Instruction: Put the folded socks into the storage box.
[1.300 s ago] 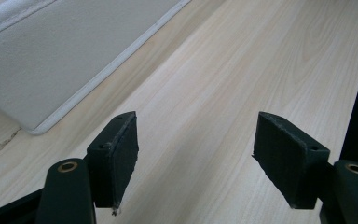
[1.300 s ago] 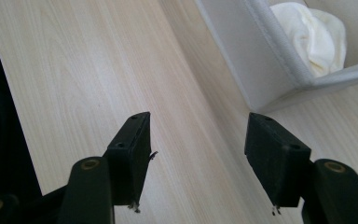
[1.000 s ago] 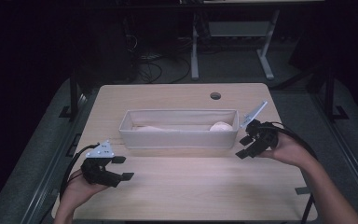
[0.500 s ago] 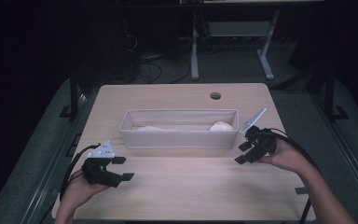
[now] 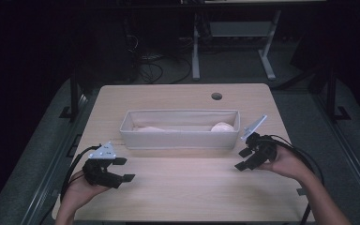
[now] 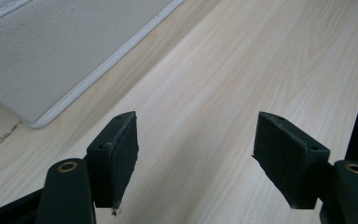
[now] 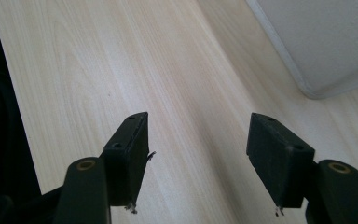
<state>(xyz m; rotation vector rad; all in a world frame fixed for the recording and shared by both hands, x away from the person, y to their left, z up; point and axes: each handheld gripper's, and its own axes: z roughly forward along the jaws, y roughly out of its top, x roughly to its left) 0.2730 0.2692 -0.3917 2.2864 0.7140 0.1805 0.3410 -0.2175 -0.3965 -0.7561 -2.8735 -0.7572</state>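
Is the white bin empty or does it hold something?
Not empty: the white bin holds a pale rounded item at its right end.

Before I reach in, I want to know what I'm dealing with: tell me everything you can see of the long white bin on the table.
The long white bin is a narrow, open-topped rectangular trough, pale grey-white, seemingly fabric with piped edges and rounded lower corners. It stands upright, lengthwise across the middle of the wooden table. Inside lie a rounded pale lump at its right end and a flatter pale thing to the left. Both grippers are apart from it.
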